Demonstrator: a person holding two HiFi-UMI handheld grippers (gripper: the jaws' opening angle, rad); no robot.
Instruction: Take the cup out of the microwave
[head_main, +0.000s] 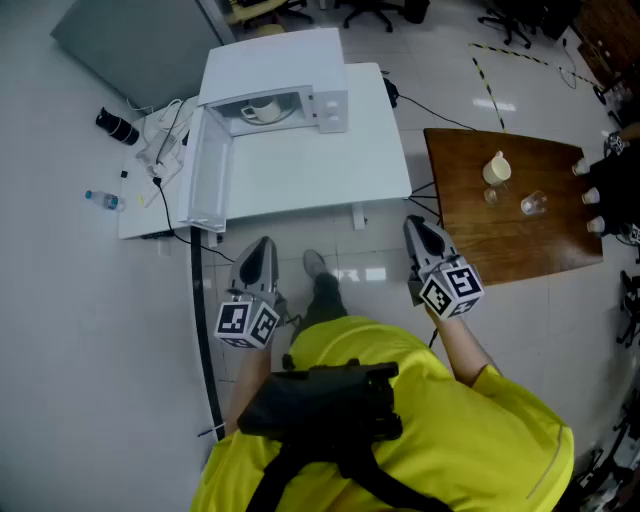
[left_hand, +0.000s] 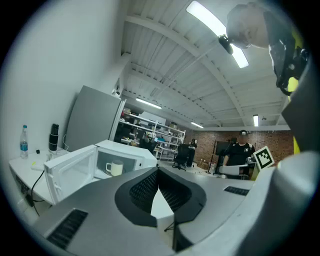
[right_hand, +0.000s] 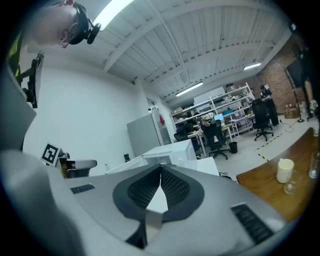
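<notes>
we judge this to be the very start of the job, with the reach toward the cup not yet begun. at the left, the microwave (head_main: 270, 55) stands on the white table (head_main: 320, 170) with its door (head_main: 205, 165) swung wide open, and the cup (head_main: 262, 110) sits inside the cavity, upright as far as we can tell. the left gripper (head_main: 264, 244) hangs low in front of our body, short of the table's near edge, its jaws pressed together with nothing between them; the cup lies straight ahead of it, well apart, across the table. the right gripper (head_main: 415, 222) is likewise closed and empty, off to the right near the corner of the wooden table (head_main: 500, 235). next, we think, one gripper must open, travel in level past the door, and close on the cup without knocking the cavity walls.
</notes>
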